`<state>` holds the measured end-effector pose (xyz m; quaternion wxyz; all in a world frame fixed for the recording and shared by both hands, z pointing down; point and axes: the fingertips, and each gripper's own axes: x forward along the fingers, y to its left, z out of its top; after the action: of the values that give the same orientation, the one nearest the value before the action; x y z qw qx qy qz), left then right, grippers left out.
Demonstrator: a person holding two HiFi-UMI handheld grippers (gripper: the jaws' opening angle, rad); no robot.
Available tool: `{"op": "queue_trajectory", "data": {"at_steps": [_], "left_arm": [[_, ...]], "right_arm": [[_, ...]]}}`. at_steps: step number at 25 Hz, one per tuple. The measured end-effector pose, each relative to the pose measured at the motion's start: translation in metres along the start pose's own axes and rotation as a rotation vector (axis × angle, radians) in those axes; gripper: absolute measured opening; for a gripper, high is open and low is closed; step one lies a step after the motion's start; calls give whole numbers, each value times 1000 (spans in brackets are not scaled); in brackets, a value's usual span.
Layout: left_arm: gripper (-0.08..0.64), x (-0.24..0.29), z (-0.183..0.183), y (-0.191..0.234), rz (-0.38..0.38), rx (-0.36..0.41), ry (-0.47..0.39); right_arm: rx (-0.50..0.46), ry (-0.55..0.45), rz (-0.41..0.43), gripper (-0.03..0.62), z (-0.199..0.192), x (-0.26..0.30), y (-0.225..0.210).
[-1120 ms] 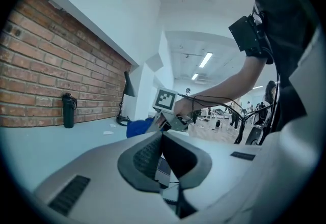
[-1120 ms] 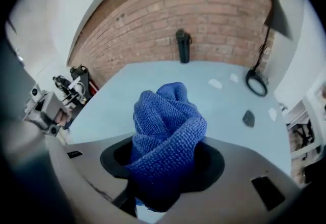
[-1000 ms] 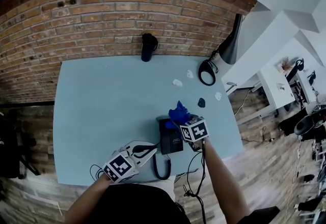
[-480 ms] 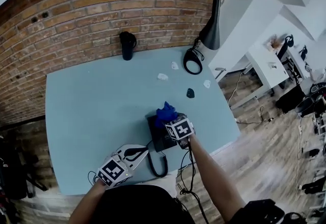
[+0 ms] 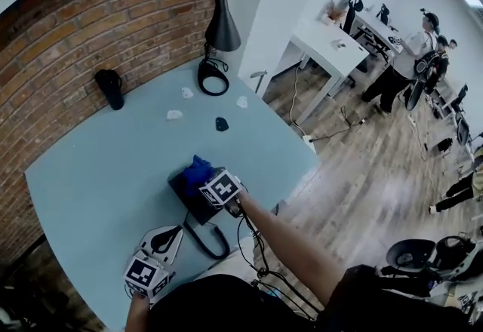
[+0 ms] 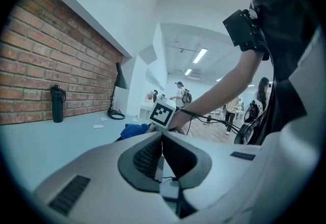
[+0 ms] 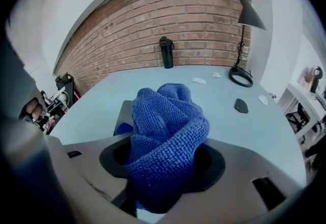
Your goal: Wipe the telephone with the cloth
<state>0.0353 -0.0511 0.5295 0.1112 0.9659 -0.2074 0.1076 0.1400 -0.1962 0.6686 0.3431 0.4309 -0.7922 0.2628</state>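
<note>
Head view: right tool (image 5: 208, 176) holds bunched blue cloth (image 5: 198, 167) atop the flat black telephone (image 5: 187, 193) on a pale smooth tabletop (image 5: 90, 172); left tool (image 5: 169, 233) near telephone.
Left gripper view: jaw tips together.
Right gripper view: jaws clamped on nubby cloth.

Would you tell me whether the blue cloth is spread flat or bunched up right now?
Bunched up: the cloth is a crumpled wad clamped between the jaws of the right gripper, its folds bulging out.

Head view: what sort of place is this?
Probably an open-plan office or studio: a red brick wall behind the pale blue table, white desks with people standing by them across a wood-plank floor, and a black desk lamp.
</note>
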Motion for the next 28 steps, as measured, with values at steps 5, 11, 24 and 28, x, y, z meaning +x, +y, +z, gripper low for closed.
{"op": "queue_trajectory", "data": {"at_steps": [5, 11, 24, 28], "left_arm": [[0, 2, -3, -5, -11, 1, -1], [0, 1, -6, -5, -15, -4, -3], [0, 0, -8, -6, -19, -5, -8], [0, 1, -9, -10, -28, 3, -4]], "right_arm": [[-23, -20, -12, 239, -12, 0, 5], [-15, -32, -28, 239, -24, -3, 6], [33, -41, -47, 239, -52, -10, 8], [52, -33, -50, 239, -66, -12, 9]]}}
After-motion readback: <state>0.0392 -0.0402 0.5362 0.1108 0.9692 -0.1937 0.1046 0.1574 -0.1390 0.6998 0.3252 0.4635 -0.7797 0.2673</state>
